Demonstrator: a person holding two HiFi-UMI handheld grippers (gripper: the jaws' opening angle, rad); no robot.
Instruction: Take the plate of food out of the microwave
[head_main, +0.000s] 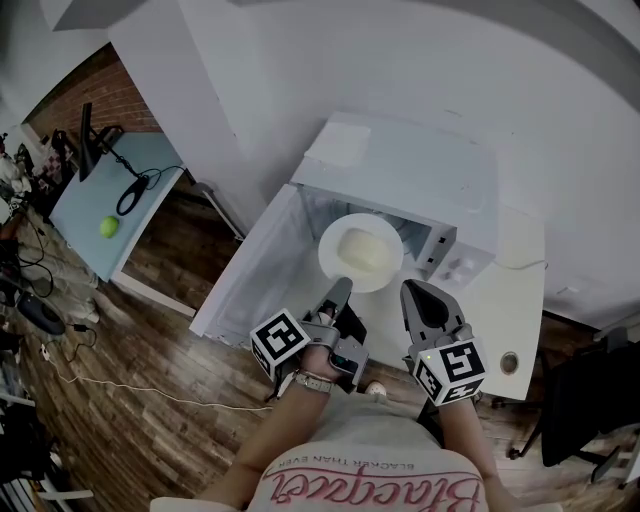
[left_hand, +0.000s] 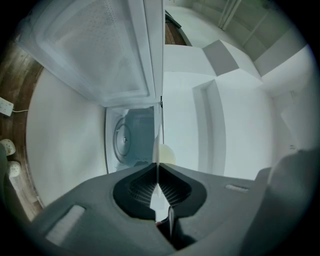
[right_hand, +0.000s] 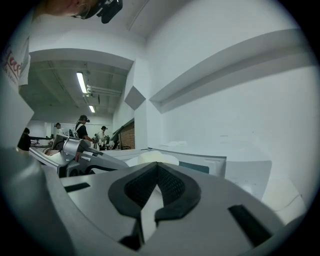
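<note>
Upside down on the person's shirt (head_main: 370, 485), just behind the left gripper (head_main: 338, 290) and right gripper (head_main: 410, 292): "BLACKER THAN EVER". The pink script beside it is unreadable.

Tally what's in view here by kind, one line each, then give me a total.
Microwave: 1
Plate of food: 1
Hand-held grippers: 2
Green ball: 1
Total: 5

The white plate (head_main: 335, 228) (pale yellow food (head_main: 365, 255) on it) hangs level just outside the open white microwave (head_main: 410, 165).
</note>
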